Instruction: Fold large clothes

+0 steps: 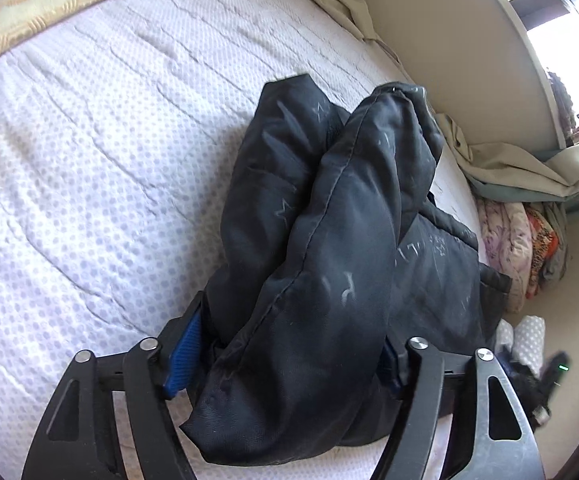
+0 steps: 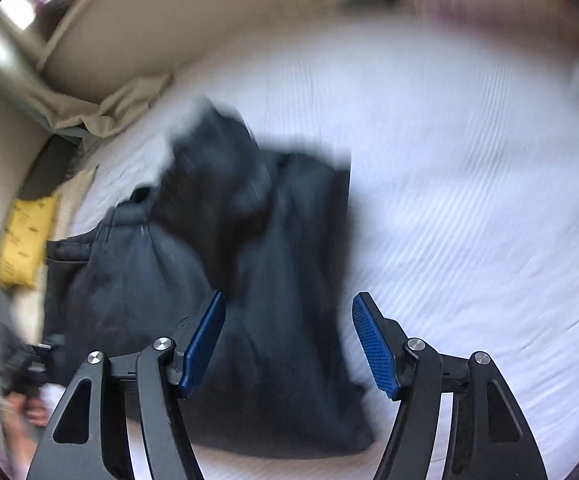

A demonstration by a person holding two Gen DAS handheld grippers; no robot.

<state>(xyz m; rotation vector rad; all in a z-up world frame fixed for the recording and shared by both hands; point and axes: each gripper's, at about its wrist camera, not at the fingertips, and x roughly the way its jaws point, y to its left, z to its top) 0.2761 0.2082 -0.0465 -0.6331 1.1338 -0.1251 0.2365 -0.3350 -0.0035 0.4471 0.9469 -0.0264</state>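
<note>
since your left gripper straddles the puffy black jacket without clearly clamping it and your right gripper hangs empty and spread, that lower-centre fold could flop open.

Both views ride on the grippers and look steeply down along their fingers at the bed. The left wrist view sits close over the dark jacket, which fills the centre and lower frame, with the wall at upper right. The right wrist view, blurred, sees the same jacket left of centre and the wall at upper left.
</note>
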